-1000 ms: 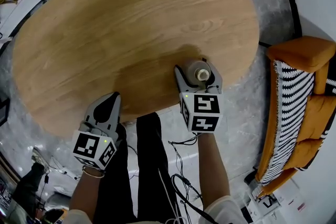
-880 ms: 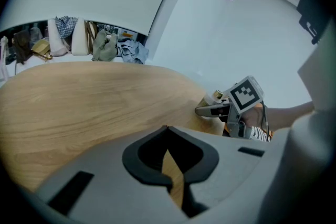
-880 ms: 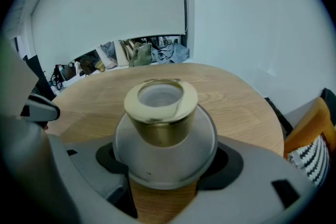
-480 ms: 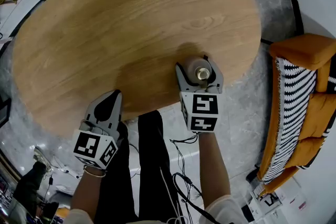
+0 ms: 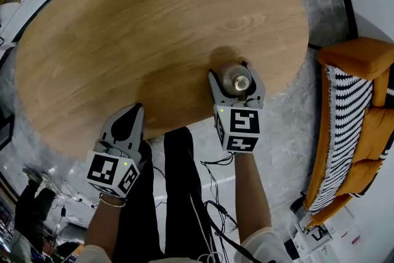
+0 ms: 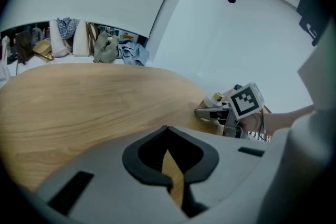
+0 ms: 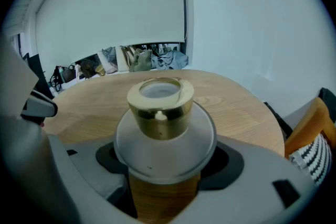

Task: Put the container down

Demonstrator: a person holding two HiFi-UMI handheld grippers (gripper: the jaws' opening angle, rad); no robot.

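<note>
A clear round container with a gold cap (image 5: 238, 79) (image 7: 160, 113) is held upright between the jaws of my right gripper (image 5: 237, 74) (image 7: 165, 168), which is shut on it. It hangs over the near right part of the oval wooden table (image 5: 154, 21); whether its base touches the wood is hidden. My left gripper (image 5: 132, 111) (image 6: 169, 160) is shut and empty at the table's near edge, to the left of the right one. From the left gripper view the container (image 6: 217, 98) shows low over the table's far right.
An orange seat with a black-and-white striped cushion (image 5: 348, 132) stands right of the table. Cables (image 5: 212, 212) lie on the floor by the person's dark trouser legs (image 5: 178, 194). Bags and clothes (image 6: 105, 47) line the far wall.
</note>
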